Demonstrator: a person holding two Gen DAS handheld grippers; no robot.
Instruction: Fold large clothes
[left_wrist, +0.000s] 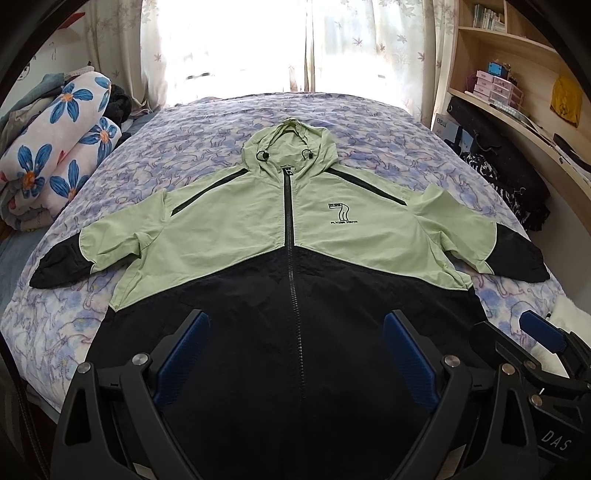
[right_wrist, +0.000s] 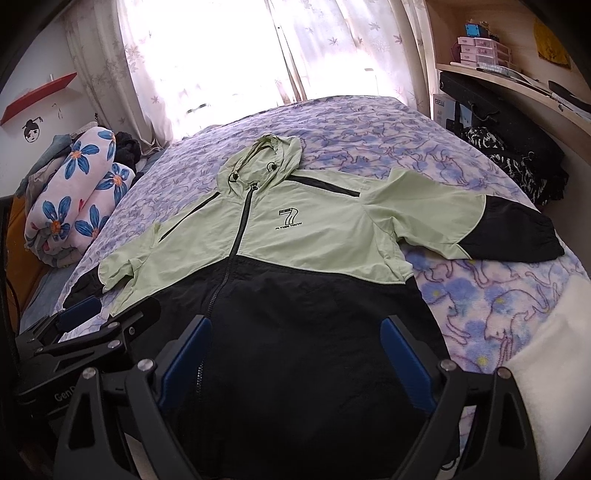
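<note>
Hooded zip jacket (left_wrist: 288, 236) lies flat, front up, in the middle of the bed (left_wrist: 369, 122), hood (left_wrist: 291, 144) pointing toward the curtained window (left_wrist: 236, 40). Upper half pale green, lower half black; zip closed up to the collar. Chest print on one side reads a large "7" with small lettering under it. Both sleeves spread out to the sides, green at the shoulder, black toward the cuff. Sleeve ends reach near the bed's edges.

Bedspread is purple-blue with an animal outline pattern.

Left gripper (left_wrist: 295, 354) hangs above the jacket's black lower half, close to the hem, blue-padded fingers (left_wrist: 184, 350) spread wide, nothing between them. The zip runs between the two fingers in the left wrist view.

Right gripper (right_wrist: 295, 358) sits just beside it, also over the black lower half, fingers spread wide and holding nothing. Whether either one touches the cloth, I cannot tell.

Each gripper shows at the edge of the other's view: right one at (left_wrist: 539, 347), left one at (right_wrist: 85, 317).

Rolled floral quilt (left_wrist: 55, 155), blue flowers on white, piled at the left of the bed. Wooden shelving (left_wrist: 517, 48) on the right, with small pink drawer boxes (left_wrist: 495, 86). Dark patterned clothing (left_wrist: 509, 188) heaped below the shelves.
</note>
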